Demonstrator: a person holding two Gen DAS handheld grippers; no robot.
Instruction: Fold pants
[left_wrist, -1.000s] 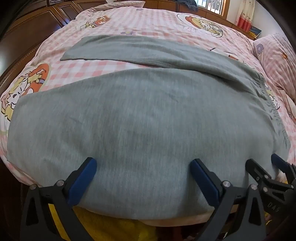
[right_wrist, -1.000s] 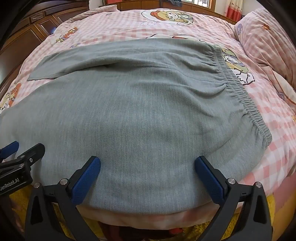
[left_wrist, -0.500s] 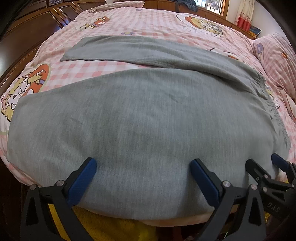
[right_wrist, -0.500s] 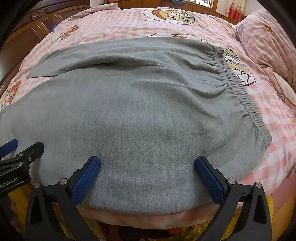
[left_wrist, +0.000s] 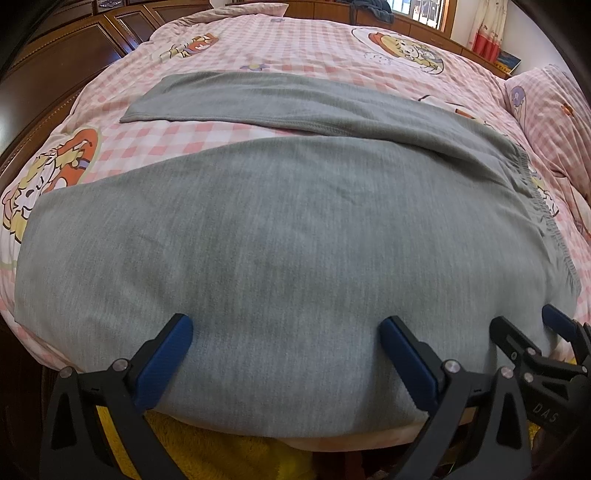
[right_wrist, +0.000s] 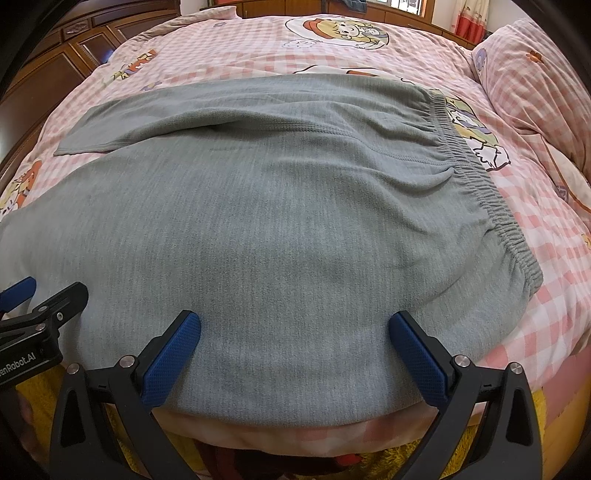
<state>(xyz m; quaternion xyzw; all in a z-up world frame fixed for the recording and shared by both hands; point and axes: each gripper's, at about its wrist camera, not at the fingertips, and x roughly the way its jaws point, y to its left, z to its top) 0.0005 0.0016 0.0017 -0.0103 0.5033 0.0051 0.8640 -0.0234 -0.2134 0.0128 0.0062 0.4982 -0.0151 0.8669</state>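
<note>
Grey pants (left_wrist: 280, 240) lie spread flat on the bed, legs pointing left, elastic waistband (right_wrist: 491, 206) at the right. The far leg (left_wrist: 258, 96) angles away from the near leg. My left gripper (left_wrist: 286, 343) is open, its blue pads over the near edge of the near leg. My right gripper (right_wrist: 295, 339) is open over the near edge close to the waistband. Each gripper shows in the other's view: the right one at the right in the left wrist view (left_wrist: 532, 336), the left one at the left in the right wrist view (right_wrist: 40, 299).
The bed has a pink checked quilt (left_wrist: 332, 44) with cartoon prints. A pink pillow (right_wrist: 532, 74) lies at the right. Dark wooden cabinets (left_wrist: 66, 48) stand along the left. A yellow rug (left_wrist: 229, 454) lies below the bed's near edge.
Both views have shifted very slightly; the grippers stay open over the near edge of the pants, and the pants have not moved.
</note>
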